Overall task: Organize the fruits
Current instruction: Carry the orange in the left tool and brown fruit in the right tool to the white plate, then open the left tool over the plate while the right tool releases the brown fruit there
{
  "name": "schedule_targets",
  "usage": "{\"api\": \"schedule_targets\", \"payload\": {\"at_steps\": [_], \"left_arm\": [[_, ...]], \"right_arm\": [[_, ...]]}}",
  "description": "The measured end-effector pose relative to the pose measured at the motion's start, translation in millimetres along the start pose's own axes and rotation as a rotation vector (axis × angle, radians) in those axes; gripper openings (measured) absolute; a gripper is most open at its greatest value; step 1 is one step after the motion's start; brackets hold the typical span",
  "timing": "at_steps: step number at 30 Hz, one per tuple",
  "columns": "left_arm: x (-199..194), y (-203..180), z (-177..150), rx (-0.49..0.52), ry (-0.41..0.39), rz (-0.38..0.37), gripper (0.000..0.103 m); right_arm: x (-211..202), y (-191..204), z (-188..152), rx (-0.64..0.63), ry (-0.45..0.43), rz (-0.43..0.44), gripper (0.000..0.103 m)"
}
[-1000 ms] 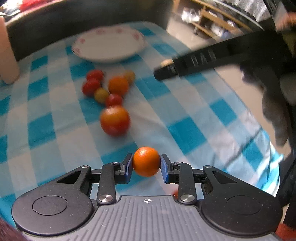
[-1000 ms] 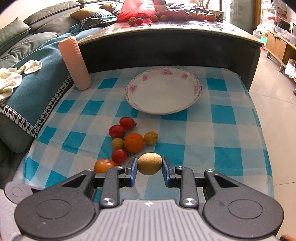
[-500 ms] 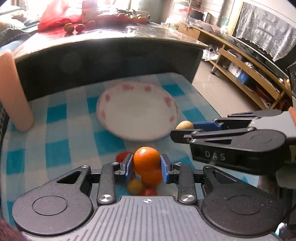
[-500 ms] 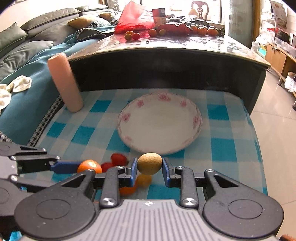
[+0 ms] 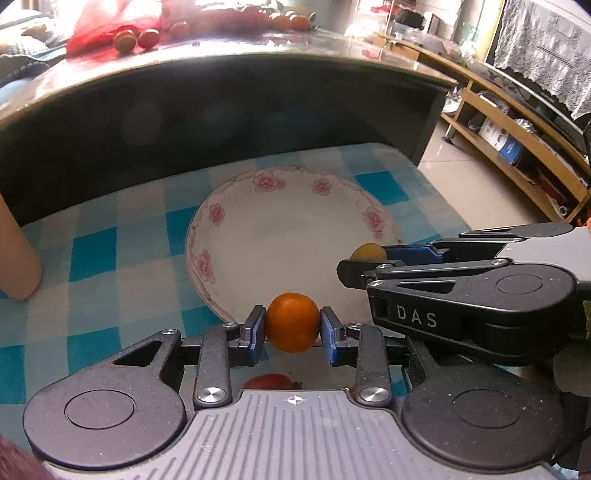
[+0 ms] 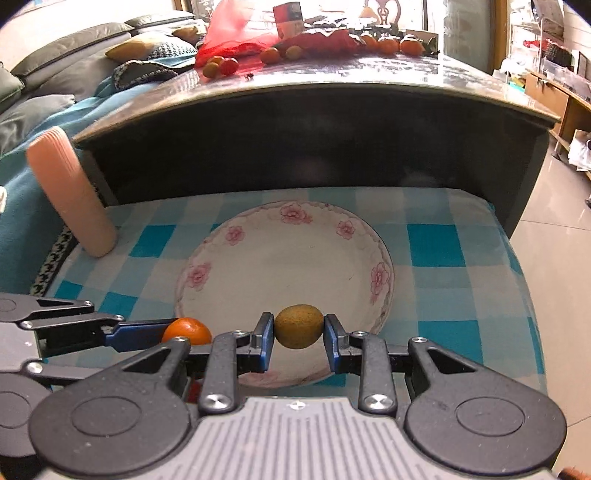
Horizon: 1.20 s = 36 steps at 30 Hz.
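My left gripper (image 5: 292, 326) is shut on a small orange fruit (image 5: 291, 321), held over the near rim of the white flowered plate (image 5: 258, 236). My right gripper (image 6: 299, 328) is shut on a yellow-brown fruit (image 6: 298, 325) above the near part of the same plate (image 6: 258, 258). In the left wrist view the right gripper (image 5: 360, 264) comes in from the right with its yellow-brown fruit (image 5: 367, 252) just showing. In the right wrist view the left gripper (image 6: 162, 334) enters from the left, carrying the orange fruit (image 6: 186, 331). A red tomato (image 5: 271, 381) peeks out beneath the left gripper.
The plate lies on a blue and white checked cloth (image 6: 436, 243). A pink ribbed cylinder (image 6: 72, 192) leans at the left. Behind stands a dark table (image 6: 314, 110) with more fruit and a red bag (image 6: 240, 33) on top. Tiled floor (image 6: 554, 266) lies to the right.
Both grippers moved forward from the fruit pile to the plate, each still holding its fruit. The pile has dropped out of sight beneath them, and the plate now looms large.
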<state>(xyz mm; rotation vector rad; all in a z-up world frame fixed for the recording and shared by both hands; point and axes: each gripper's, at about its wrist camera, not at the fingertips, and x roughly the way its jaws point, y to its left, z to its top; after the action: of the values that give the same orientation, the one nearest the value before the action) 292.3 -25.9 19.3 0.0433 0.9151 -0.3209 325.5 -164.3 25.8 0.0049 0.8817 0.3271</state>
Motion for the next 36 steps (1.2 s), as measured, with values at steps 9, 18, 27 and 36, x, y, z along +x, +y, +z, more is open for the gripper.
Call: {"api": "schedule_targets", "payload": {"at_steps": [9,18,27,36], "left_arm": [[11,5,3,-0.017,0.005,0.007,0.040],[6,8,5,-0.033,-0.005,0.002,0.055],[-4,23,8,-0.082,-0.019,0.041,0.068],[-15,27,6,-0.095,-0.027,0.078,0.075]], "right_arm": [[26,-7,2,0.037,0.015,0.006,0.043],[29,-13,5,0.062,0.019,0.014,0.043],[13,-20,15,0.115,-0.029,0.001,0.045],[0,-26,11,0.139,-0.026,-0.034,0.045]]}}
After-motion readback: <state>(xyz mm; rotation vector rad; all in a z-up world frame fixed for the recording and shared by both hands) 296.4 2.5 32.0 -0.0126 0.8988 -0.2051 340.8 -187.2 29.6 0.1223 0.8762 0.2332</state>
